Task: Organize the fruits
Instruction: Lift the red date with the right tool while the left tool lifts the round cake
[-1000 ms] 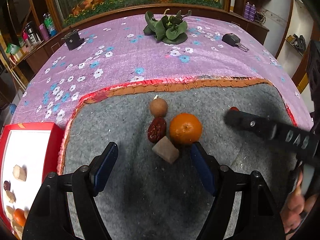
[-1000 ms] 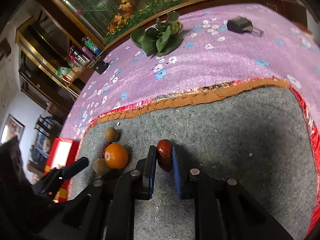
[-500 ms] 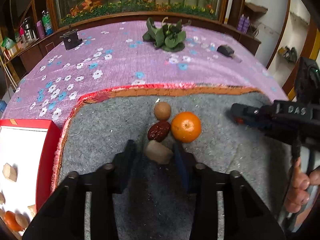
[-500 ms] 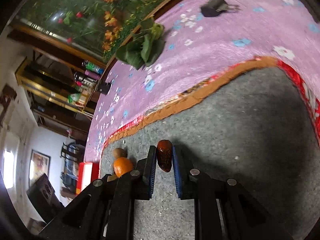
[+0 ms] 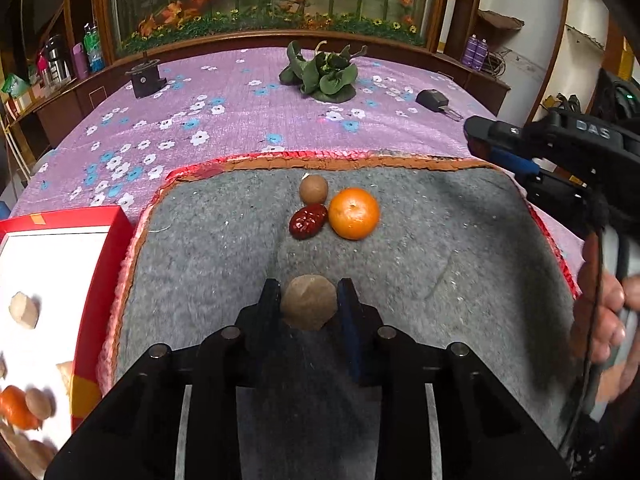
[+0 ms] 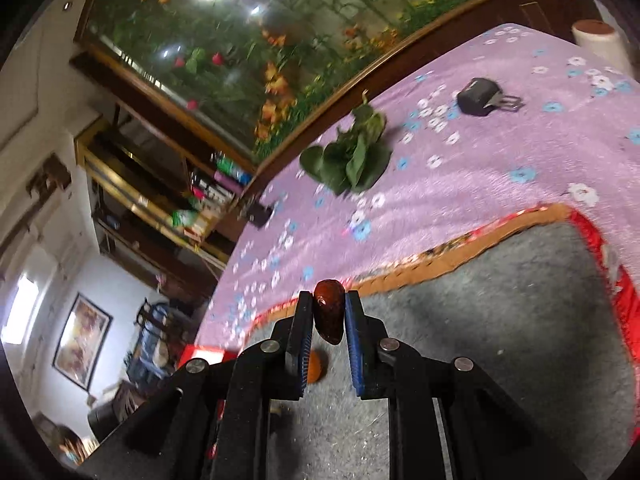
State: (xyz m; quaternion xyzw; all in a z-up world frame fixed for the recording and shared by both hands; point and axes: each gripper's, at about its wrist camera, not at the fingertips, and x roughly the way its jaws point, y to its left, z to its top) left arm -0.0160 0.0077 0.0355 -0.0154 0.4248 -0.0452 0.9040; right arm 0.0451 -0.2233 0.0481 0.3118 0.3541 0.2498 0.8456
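Left wrist view: the left gripper [image 5: 308,300] is closed on a tan-brown lump of fruit [image 5: 308,301], pinched between both fingers and held above the grey felt mat [image 5: 440,248]. Using the orange [image 5: 354,213] as landmark: it sits on the mat toward the far edge; a dark red jujube [image 5: 307,221] touches its left side, and a small round brown fruit [image 5: 313,189] lies just behind and left of it, touching the jujube. The held lump is well nearer the camera than the orange, apart from that cluster. Far to the left of the orange, off the mat, a red-rimmed white tray [image 5: 104,280] holds several pale pieces and an orange fruit at its near corner. To the right of the orange and higher, the right gripper [image 5: 500,148] shows side-on, with the person's hand [image 5: 604,320] on its handle.

Right wrist view: the right gripper [image 6: 329,316] is clamped on a second glossy red jujube [image 6: 329,314], standing on end between the fingers and lifted clear of the mat. The orange [image 6: 314,366] appears below and just left of it, partly hidden behind the left finger.

Behind the orange, on the purple flowered cloth [image 5: 224,128], lies a leafy green bunch [image 5: 320,74].
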